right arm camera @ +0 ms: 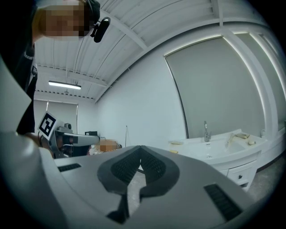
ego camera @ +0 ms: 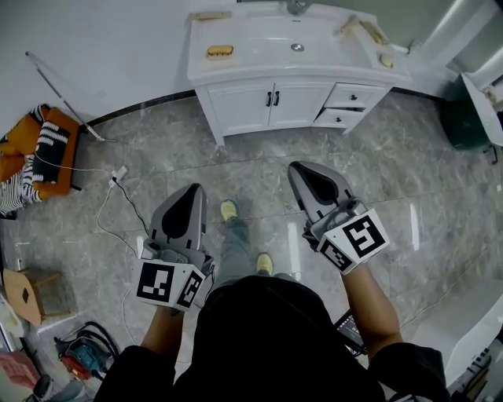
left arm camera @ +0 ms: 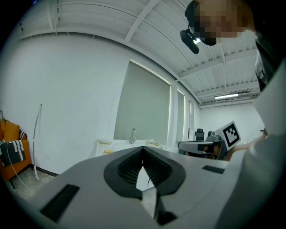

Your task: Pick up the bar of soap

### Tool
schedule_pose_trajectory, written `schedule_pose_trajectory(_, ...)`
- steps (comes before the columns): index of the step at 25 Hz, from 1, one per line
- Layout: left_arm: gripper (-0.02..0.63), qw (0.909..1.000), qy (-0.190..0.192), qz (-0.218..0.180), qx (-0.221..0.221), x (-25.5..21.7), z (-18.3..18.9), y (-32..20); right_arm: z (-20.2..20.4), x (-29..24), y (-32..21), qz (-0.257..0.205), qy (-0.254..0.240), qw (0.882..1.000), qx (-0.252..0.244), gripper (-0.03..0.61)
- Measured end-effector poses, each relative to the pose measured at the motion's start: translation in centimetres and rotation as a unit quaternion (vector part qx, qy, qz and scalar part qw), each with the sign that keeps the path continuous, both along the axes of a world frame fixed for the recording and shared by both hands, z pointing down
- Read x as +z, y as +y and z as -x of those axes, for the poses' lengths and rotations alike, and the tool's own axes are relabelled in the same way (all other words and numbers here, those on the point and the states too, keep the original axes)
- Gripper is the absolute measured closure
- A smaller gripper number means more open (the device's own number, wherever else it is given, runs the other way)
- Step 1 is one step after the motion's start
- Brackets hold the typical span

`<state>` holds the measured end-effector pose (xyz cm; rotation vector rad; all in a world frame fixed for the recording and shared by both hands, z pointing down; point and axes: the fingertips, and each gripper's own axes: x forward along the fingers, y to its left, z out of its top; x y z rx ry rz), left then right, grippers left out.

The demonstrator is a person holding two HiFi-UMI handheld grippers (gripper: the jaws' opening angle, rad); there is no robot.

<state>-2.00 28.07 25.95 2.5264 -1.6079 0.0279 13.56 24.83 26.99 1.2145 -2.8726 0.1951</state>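
Left gripper: jaws are sitting clenched tip to tip, grasping nothing. Right gripper: jaws are likewise pressing together, with nothing between them. Both are pointing level toward the counter and are well apart from it, with bare floor lying between. Person: standing mid-floor, with shoes showing between the two grippers. Soap: taken to be the yellow block lying on the counter left of the basin, near the front edge. This is a judgement, since other small pale things are lying right of the basin and are too small to tell apart. Tap: standing behind the basin. Drawers: standing ajar at the cabinet's right side. Step in hand: the approach, by the look of it, with neither gripper yet reaching for the block. The next move is calling for closing on the counter, opening one pair of jaws, and bringing them down astride the block's narrow sides before clenching. The left gripper is looking the likelier one, being on the block's side. The grip is likely needing care, since a bar of this kind may be slipping out under a hard squeeze.
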Motion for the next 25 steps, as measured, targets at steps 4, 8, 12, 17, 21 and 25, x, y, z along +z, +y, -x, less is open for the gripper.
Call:
schedule_pose_trajectory(4,0.607,1.0,0.0,0.0,0.0,0.0,1.3,-4.0,1.3,0.3,-4.0,0.004,0.004,1.0,-0.001,0.569)
schedule_pose_trajectory(8,0.607,0.9999,0.0,0.011,0.003,0.7,1.9,-8.0,2.2,0.9,-7.6,0.009,0.01,1.0,-0.01,0.569)
schedule_pose_trajectory(12,0.607,0.9997,0.009,0.02,0.015,1.1,2.1,-11.6,2.7,1.5,-10.7,0.018,0.017,1.0,-0.013,0.569)
schedule_pose_trajectory(17,0.607,0.9991,0.006,0.018,0.037,0.7,2.2,-16.4,3.0,1.5,-15.3,0.031,0.017,0.999,-0.002,0.569)
schedule_pose_trajectory(21,0.607,0.9988,0.005,0.025,0.041,0.9,3.8,-20.4,3.6,1.1,-19.4,0.044,0.004,0.999,-0.002,0.569)
schedule_pose_trajectory(25,0.607,0.9984,0.004,0.032,0.046,1.2,5.4,-25.1,4.7,1.3,-23.5,0.057,0.011,0.998,-0.007,0.569)
